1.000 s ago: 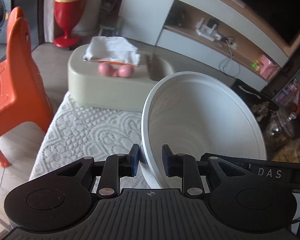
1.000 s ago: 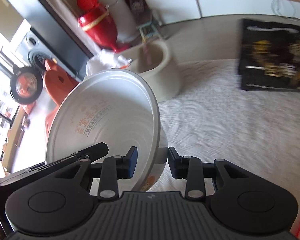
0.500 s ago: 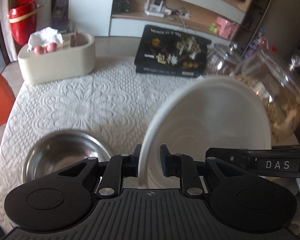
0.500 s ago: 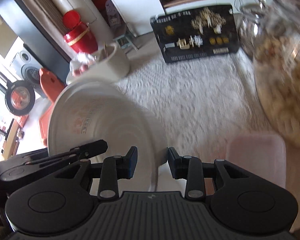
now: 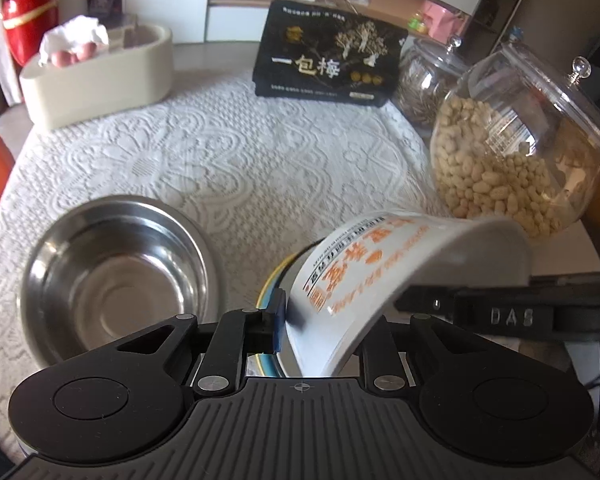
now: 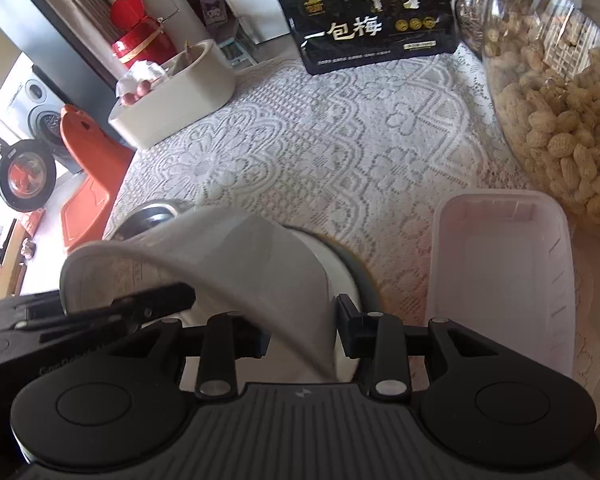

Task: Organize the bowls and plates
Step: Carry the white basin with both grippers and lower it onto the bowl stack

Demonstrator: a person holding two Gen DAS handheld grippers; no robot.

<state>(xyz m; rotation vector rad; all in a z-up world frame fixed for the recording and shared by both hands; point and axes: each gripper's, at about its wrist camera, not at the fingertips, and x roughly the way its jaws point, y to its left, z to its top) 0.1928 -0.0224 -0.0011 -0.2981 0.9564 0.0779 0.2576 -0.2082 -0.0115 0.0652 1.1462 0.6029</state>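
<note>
A white bowl (image 5: 384, 264) with orange print is tipped over, its outside turned up, over a round dish with a blue-yellow rim (image 5: 268, 286). My left gripper (image 5: 320, 328) is shut on the white bowl's rim. In the right wrist view the same bowl (image 6: 236, 264) lies across my right gripper (image 6: 300, 332), whose fingers stand apart either side of the bowl wall; whether they grip it is unclear. A steel bowl (image 5: 112, 276) sits upright on the lace cloth to the left.
A pink plastic tray (image 6: 500, 276) lies right of the bowls. A glass jar of peanuts (image 5: 516, 160), a second jar (image 5: 424, 80), a black box (image 5: 328, 56) and a beige tissue holder (image 5: 100, 76) stand further back. An orange chair (image 6: 92, 160) is off the left edge.
Both grippers have come down toward the table with the white bowl, and the bowl has turned from on edge to nearly upside down over the rimmed dish.
</note>
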